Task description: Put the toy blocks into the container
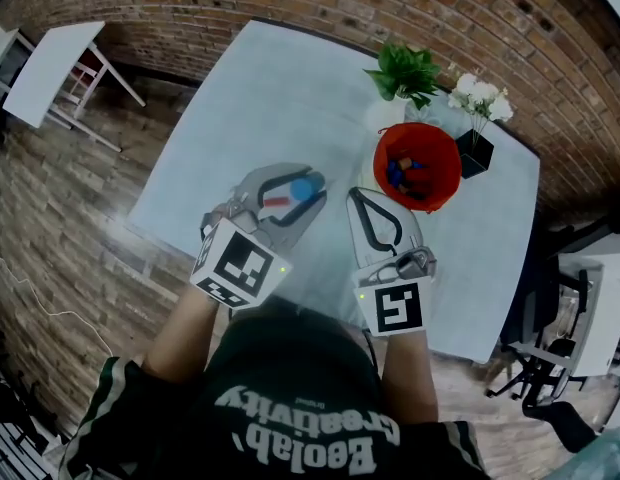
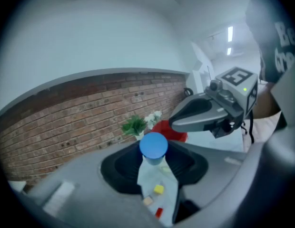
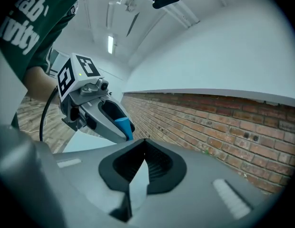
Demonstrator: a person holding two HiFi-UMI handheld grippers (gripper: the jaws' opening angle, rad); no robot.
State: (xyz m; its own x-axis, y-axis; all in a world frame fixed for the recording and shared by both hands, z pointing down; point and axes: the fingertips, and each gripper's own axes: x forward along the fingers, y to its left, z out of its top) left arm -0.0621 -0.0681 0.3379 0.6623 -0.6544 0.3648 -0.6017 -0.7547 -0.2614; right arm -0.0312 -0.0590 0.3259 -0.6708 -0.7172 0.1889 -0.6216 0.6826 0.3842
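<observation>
My left gripper (image 1: 302, 183) is shut on a blue round block (image 1: 303, 189), held above the table. In the left gripper view the blue block (image 2: 153, 145) sits between the jaw tips. Far below it, small yellow (image 2: 158, 189), beige (image 2: 147, 201) and red (image 2: 159, 212) blocks lie on the table. The red container (image 1: 442, 164) stands ahead and to the right, with several blocks inside. My right gripper (image 1: 358, 198) hovers just left of the container, shut with nothing in it. Its tips meet in the right gripper view (image 3: 145, 144), where the left gripper (image 3: 97, 115) shows with the blue block (image 3: 122, 126).
A green plant (image 1: 405, 71) and white flowers in a black pot (image 1: 478, 148) stand behind the container on the pale table (image 1: 250, 98). Brick-patterned flooring surrounds the table, with a white side table (image 1: 50, 68) at far left and chairs (image 1: 550, 338) at right.
</observation>
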